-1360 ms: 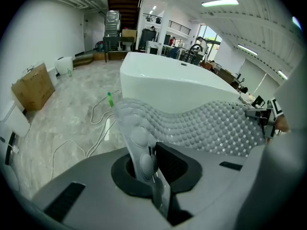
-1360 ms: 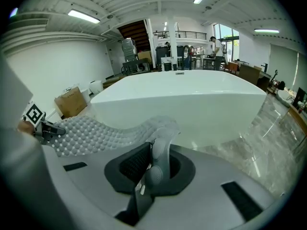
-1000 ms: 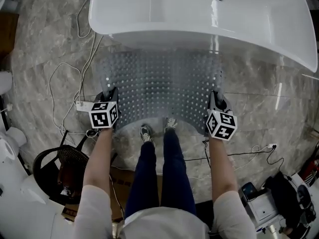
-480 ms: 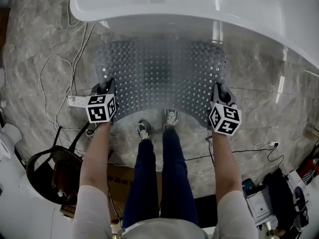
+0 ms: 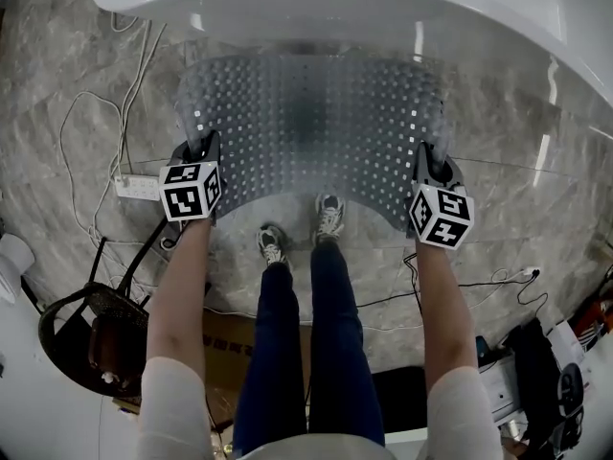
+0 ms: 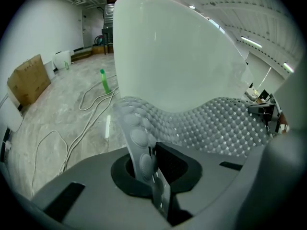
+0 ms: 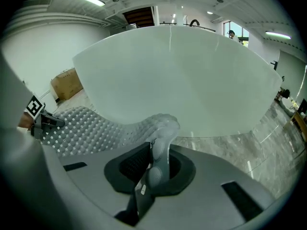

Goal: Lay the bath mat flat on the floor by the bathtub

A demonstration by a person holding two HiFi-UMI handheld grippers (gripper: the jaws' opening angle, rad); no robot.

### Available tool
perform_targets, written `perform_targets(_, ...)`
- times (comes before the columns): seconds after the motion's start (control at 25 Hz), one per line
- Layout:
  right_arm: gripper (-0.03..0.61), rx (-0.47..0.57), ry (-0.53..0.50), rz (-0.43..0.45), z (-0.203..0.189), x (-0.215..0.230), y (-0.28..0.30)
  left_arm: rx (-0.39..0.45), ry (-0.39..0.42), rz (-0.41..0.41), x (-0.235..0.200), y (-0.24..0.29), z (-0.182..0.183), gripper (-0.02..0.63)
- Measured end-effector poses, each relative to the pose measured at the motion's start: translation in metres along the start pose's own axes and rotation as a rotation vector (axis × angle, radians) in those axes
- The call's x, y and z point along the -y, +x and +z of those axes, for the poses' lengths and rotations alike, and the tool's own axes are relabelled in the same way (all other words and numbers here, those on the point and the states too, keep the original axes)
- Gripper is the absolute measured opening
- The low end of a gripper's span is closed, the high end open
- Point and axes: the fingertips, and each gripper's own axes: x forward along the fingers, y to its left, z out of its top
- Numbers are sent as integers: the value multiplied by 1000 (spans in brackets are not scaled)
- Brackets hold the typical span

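A clear bath mat (image 5: 311, 132) with rows of small bumps hangs stretched between my two grippers, above the marble floor and just in front of the white bathtub (image 5: 316, 3). My left gripper (image 5: 199, 151) is shut on the mat's left edge (image 6: 140, 143). My right gripper (image 5: 429, 161) is shut on its right edge (image 7: 160, 147). The mat sags in the middle, and its near edge curves above the person's shoes (image 5: 300, 228). In both gripper views the tub wall (image 6: 172, 56) (image 7: 182, 75) fills the background close ahead.
White cables and a power strip (image 5: 134, 186) lie on the floor at the left. A dark chair (image 5: 91, 329) stands at the lower left, and black equipment (image 5: 546, 372) at the lower right. A green bottle (image 6: 104, 80) and a cardboard box (image 6: 29, 78) sit farther off.
Both grippers have carried the mat forward, toward the tub, and the tub has slid up in the head view. The person's feet have stepped forward. Both grips are unchanged.
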Motion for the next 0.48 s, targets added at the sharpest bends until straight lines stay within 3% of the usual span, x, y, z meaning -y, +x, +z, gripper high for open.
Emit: perform_targets(0.48,43,-30,-59,-9,-39,18,72,-9,-51,4,-2,69,-33,43)
